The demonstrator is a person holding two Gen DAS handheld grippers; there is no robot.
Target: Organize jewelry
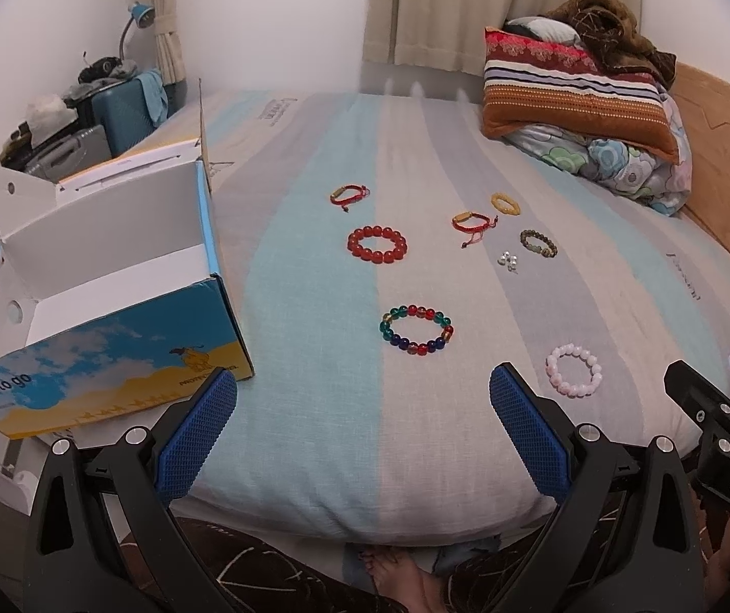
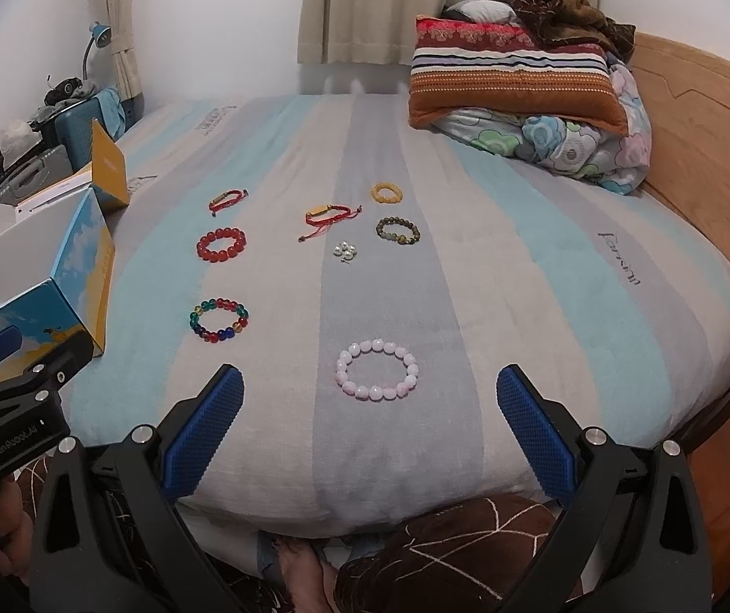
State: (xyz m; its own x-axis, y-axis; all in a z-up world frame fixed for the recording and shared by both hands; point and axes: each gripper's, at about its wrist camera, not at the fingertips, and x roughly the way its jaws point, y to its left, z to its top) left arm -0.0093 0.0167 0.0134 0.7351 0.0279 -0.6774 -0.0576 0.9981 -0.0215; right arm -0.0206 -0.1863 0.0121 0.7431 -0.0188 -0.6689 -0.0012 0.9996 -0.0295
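A: Left wrist: left gripper (image 1: 363,396) spread, empty. Box (image 1: 125,276) open at left, bracelets loose on bed (image 1: 314,434).

B: Right wrist?

A: Right gripper (image 2: 371,398) spread, pink bracelet (image 2: 376,369) just ahead. Nothing boxed yet, I think; next I'd pinch it.

- I cannot resolve the small pearl cluster (image 1: 508,260) into separate pieces; type unclear.
- The box (image 1: 110,357) is cut off at the frame's left edge; its floor is partly hidden by its own walls.
- The small print under "Ready to go" is blurred.
- The right gripper (image 1: 722,408) is cropped at the frame edge; finger spacing unreadable there.
- The clutter (image 1: 58,117) beside the bed is indistinct.
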